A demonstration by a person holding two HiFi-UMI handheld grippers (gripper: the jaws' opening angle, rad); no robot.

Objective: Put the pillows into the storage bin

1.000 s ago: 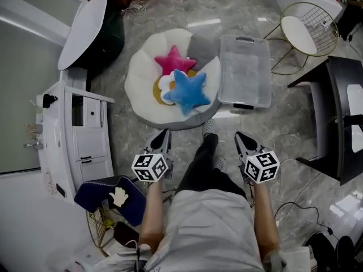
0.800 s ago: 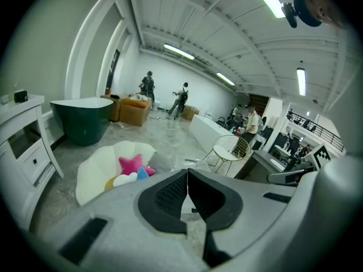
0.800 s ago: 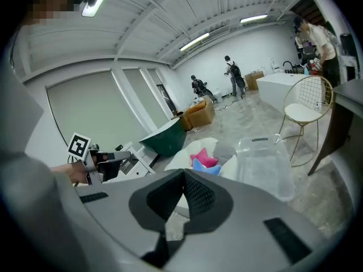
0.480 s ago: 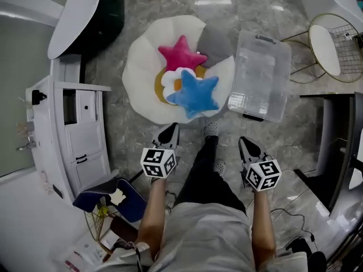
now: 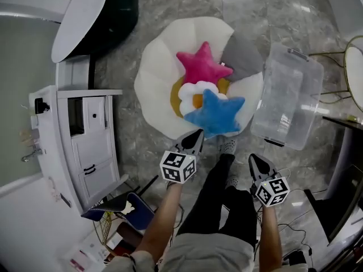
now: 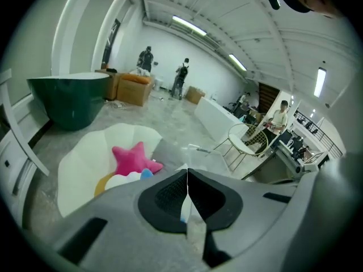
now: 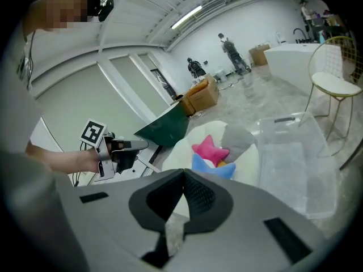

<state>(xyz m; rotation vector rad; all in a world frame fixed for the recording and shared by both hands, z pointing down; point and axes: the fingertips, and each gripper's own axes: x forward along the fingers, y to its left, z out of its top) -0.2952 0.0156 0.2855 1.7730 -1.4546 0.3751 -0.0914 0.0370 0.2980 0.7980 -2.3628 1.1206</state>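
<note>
A pink star pillow point(image 5: 203, 67), a blue star pillow point(image 5: 216, 114), a white-and-yellow flower pillow point(image 5: 195, 93) and a grey pillow point(image 5: 241, 60) lie on a white shell-shaped cushion point(image 5: 154, 78) on the floor. The clear plastic storage bin point(image 5: 285, 98) stands to its right, empty. My left gripper point(image 5: 194, 139) is shut and empty, just short of the cushion's near edge. My right gripper point(image 5: 256, 163) is shut and empty too, near the bin's near end. The pink star pillow point(image 6: 129, 158) shows in the left gripper view, the blue star pillow point(image 7: 211, 167) and the bin point(image 7: 290, 152) in the right.
A white cabinet point(image 5: 85, 135) and a dark green tub point(image 5: 102, 10) stand at the left. A navy bag point(image 5: 122, 208) lies near my left arm. A wire chair point(image 5: 354, 67) and a dark table point(image 5: 346, 174) are at the right. My legs point(image 5: 218, 191) are between the grippers.
The view has swung, so the cushion and bin now sit nearer and further right. Both grippers have come closer to the cushion and the bin. Both stayed shut.
</note>
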